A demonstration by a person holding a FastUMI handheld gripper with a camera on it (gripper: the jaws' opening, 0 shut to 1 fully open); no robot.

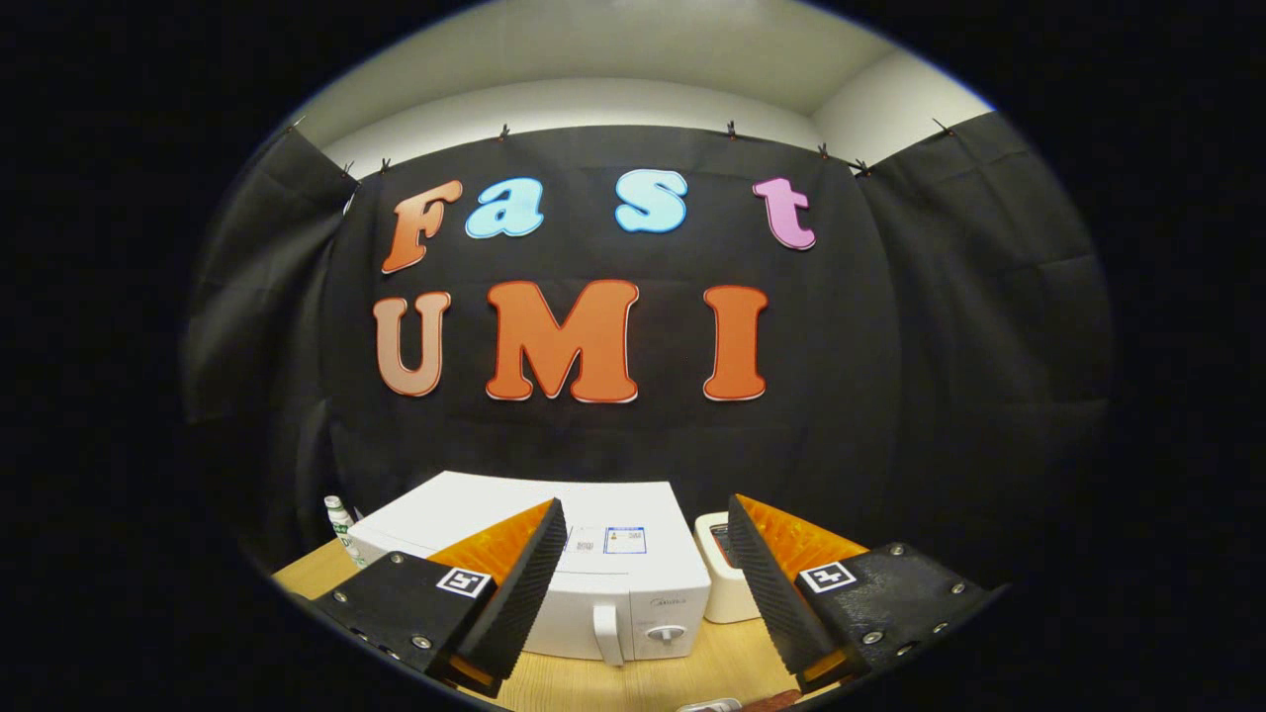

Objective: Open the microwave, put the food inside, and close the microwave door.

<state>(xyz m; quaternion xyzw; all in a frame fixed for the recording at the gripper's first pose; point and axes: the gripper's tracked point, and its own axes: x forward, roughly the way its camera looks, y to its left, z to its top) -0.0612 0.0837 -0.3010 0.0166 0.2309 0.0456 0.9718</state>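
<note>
A white microwave (554,534) stands on the wooden table (692,667) with its door shut, its handle (608,633) and round knob (668,633) facing me. My gripper (648,578) hangs open above and in front of it, with nothing between the fingers. The handle lies low between the two fingers, some way beyond them. At the table's near edge, below the fingers, a small piece of something pale and reddish (737,704) peeks in; I cannot tell whether it is the food.
A small white box-shaped appliance (720,583) stands just to the right of the microwave. A white bottle with a green label (341,524) stands at the microwave's left rear corner. Black cloth walls close the booth behind and on both sides.
</note>
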